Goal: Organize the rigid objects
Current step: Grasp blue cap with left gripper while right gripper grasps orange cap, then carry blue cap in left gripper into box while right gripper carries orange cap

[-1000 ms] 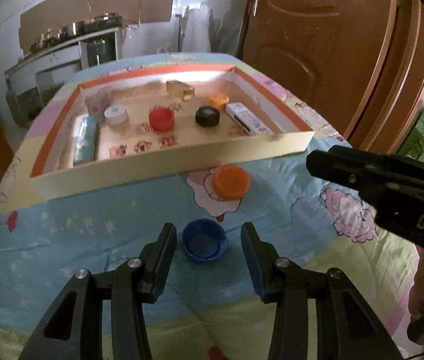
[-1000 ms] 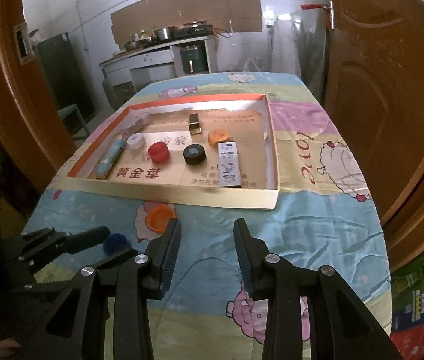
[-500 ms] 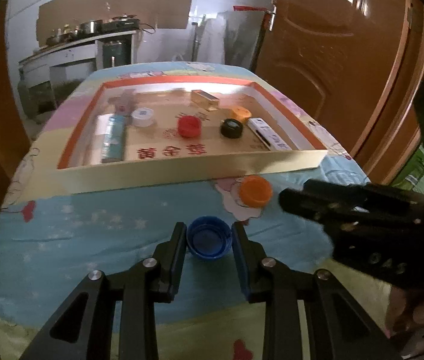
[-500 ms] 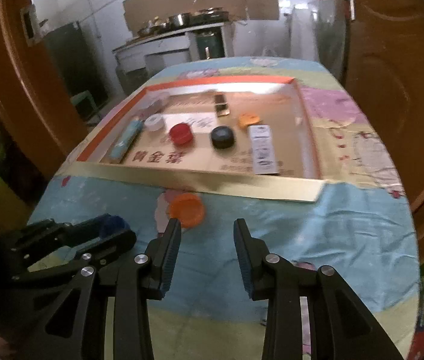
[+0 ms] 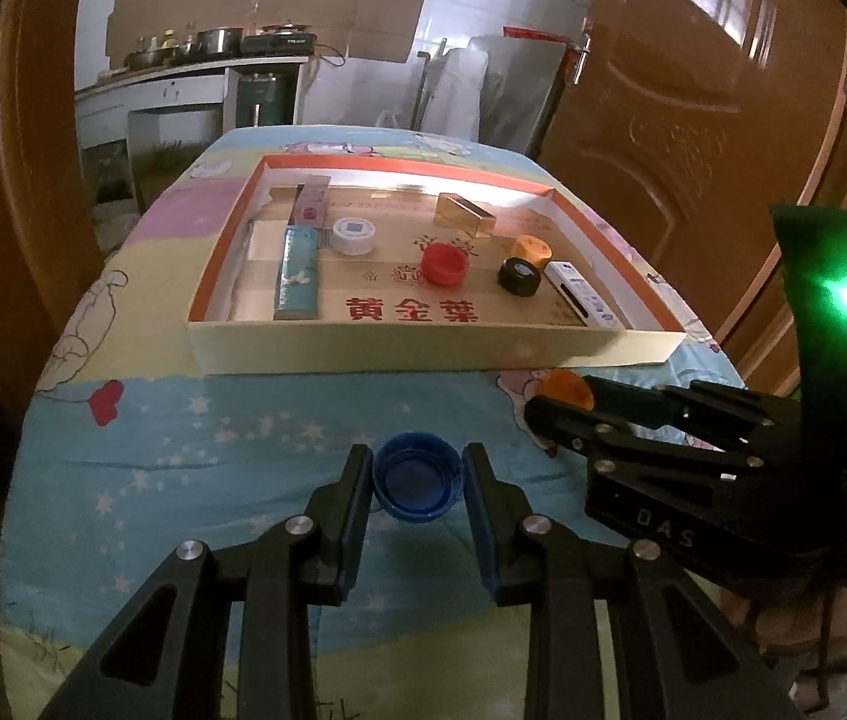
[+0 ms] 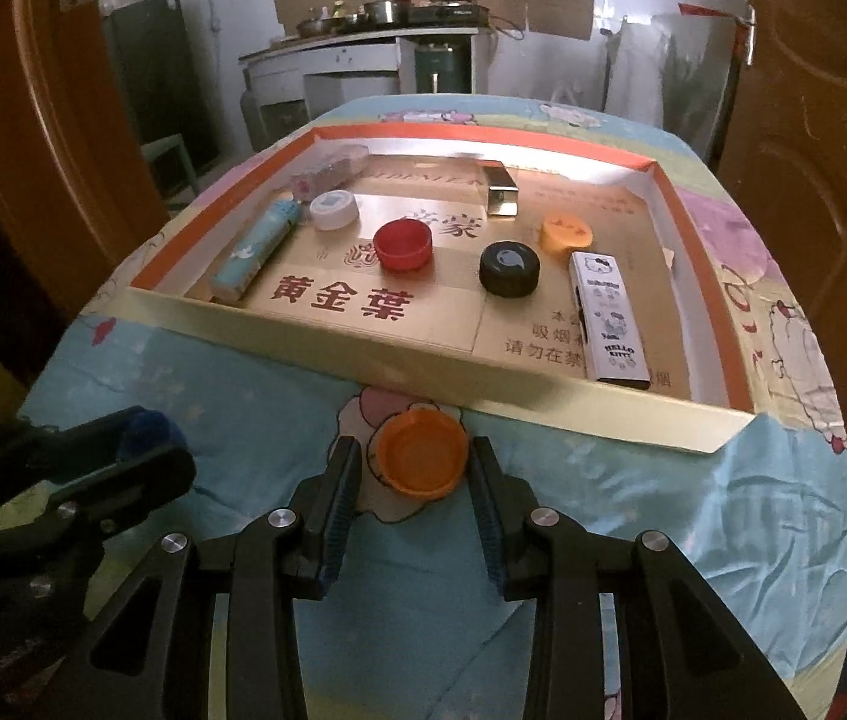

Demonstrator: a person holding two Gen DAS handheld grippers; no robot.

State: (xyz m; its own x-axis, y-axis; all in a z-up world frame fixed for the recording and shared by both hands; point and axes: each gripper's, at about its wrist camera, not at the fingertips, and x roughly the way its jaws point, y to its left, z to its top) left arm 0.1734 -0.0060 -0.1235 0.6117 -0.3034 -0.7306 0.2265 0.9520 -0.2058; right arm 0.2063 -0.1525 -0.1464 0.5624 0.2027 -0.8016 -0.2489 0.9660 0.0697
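From my left wrist view, my left hand-held gripper [image 5: 417, 483] has its jaws clamped on the blue bottle cap [image 5: 417, 483]; both pads press its sides. The cap sits open side up on the blue cartoon-print cloth [image 5: 231, 438] covering the table, a ribbed round plastic cap with a hollow inside. Off to the right, my right hand-held gripper [image 5: 549, 414] reaches in from the side, half covering an orange bottle cap [image 5: 564, 390] just in front of the tray's near wall. The shallow cardboard tray [image 5: 423, 351], orange-rimmed and cream-walled, holds a long light blue box [image 5: 299, 273], a white round lid [image 5: 353, 235], a red cap [image 5: 444, 263], a gold box [image 5: 464, 215], a small orange cap [image 5: 531, 249], a black cap [image 5: 519, 277] and a white printed box [image 5: 584, 295].

From my right wrist view, the orange bottle cap [image 6: 422, 453] lies between the jaws of my right hand-held gripper [image 6: 417, 480], open side up, close to the tray's near wall [image 6: 363, 354]. The jaws have just been closing around it, yet thin gaps remain on both sides, so they stand apart. My left hand-held gripper [image 6: 141, 441] shows at the left edge with the blue bottle cap [image 6: 144, 429] in its tips.
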